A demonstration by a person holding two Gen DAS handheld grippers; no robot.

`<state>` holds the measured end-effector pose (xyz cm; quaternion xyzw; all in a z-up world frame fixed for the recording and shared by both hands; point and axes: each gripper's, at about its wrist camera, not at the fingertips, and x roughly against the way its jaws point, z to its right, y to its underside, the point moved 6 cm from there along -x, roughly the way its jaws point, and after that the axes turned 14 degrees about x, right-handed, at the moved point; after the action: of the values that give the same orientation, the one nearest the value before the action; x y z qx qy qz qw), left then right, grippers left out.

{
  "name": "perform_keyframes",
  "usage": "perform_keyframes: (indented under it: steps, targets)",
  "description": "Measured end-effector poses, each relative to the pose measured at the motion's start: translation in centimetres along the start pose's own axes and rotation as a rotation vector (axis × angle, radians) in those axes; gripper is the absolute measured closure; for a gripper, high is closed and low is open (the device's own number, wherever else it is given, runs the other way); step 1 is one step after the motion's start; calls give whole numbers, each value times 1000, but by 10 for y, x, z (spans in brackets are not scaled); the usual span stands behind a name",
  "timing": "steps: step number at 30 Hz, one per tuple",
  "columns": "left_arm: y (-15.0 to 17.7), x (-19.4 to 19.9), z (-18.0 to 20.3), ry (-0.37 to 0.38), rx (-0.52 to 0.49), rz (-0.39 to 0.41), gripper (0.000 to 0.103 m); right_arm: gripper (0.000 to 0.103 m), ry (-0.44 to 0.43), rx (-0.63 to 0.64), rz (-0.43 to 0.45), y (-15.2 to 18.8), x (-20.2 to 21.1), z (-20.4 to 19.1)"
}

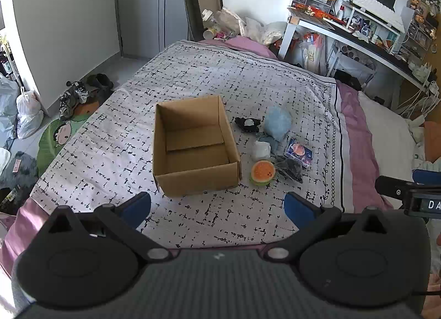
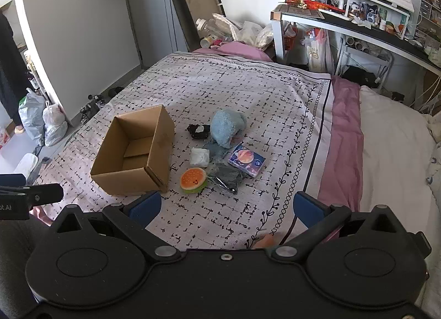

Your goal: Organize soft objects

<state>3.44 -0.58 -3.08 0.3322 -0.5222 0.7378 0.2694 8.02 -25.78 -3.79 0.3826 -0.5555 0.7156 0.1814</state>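
An open, empty cardboard box (image 1: 193, 145) (image 2: 132, 153) stands on the patterned bedspread (image 1: 220, 76). To its right lie soft things: a blue plush (image 1: 277, 123) (image 2: 227, 127), a small black-and-white toy (image 1: 248, 124) (image 2: 199, 130), a white crumpled cloth (image 1: 260, 151) (image 2: 199, 157), an orange burger squishy (image 1: 262, 172) (image 2: 193, 178), a dark bagged item (image 1: 289, 168) (image 2: 227, 178) and a blue tissue pack (image 1: 299, 152) (image 2: 246, 161). My left gripper (image 1: 217, 208) is open and empty, near the box's front. My right gripper (image 2: 226, 208) is open and empty, short of the pile.
The bed has a pink sheet (image 2: 346, 131) and a white pillow (image 2: 397, 153) at right. A cluttered desk (image 2: 358, 21) stands at the back right. Shoes (image 1: 80, 93) and bags (image 1: 27, 115) lie on the floor at left. The right gripper's body (image 1: 408, 195) shows at the left view's right edge.
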Motion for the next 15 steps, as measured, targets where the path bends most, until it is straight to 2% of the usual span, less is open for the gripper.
perform_keyframes:
  steps: [15]
  targets:
    - [1, -25, 11, -4, -14, -20, 1, 0, -50, -47, 3, 3, -24, 13]
